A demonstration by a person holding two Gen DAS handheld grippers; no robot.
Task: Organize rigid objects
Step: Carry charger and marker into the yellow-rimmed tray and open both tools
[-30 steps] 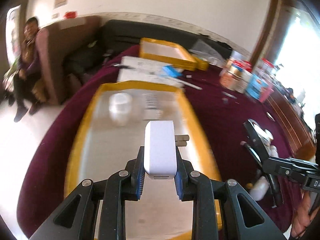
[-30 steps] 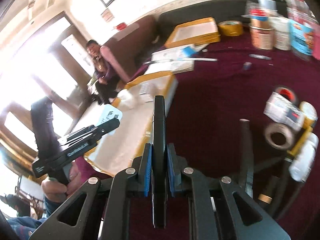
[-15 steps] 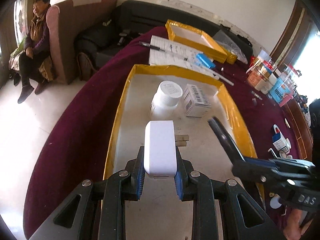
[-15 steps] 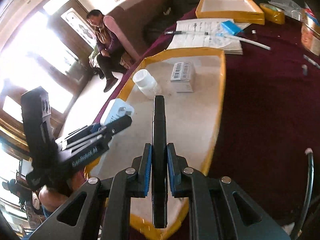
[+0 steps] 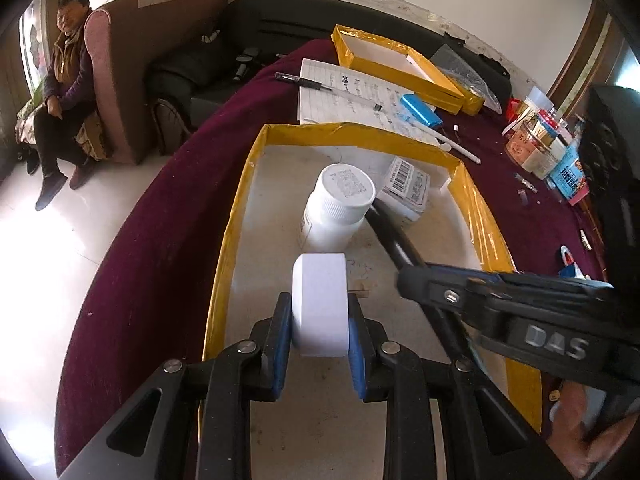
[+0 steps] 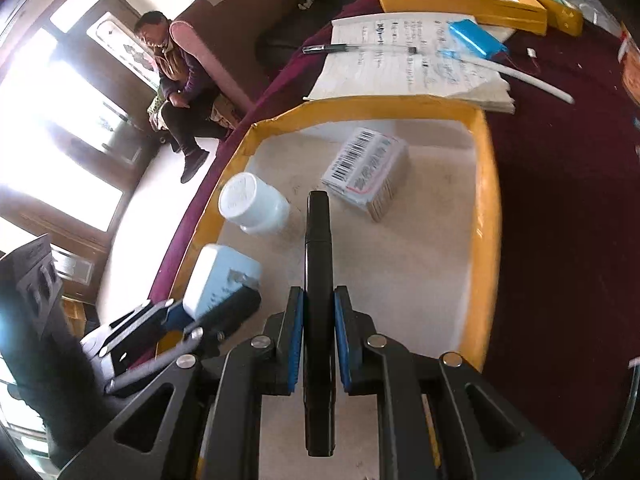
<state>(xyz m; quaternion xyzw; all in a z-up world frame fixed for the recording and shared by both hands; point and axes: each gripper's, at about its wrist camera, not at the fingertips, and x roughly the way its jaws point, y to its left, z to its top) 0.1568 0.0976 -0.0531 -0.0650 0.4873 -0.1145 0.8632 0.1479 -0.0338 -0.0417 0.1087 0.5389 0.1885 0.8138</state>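
Tray (image 5: 236,216) rim beside clamped charger (image 5: 319,304)

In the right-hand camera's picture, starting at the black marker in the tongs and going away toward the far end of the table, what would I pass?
Black marker → barcoded packet in the near yellow-edged tray → handwritten paper with a pen on it → far yellow-edged tray.

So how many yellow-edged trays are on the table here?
2. The near tray lies under both grippers, holding a white bottle and a barcoded box. The far tray sits beyond the notebook. Others may be out of frame.
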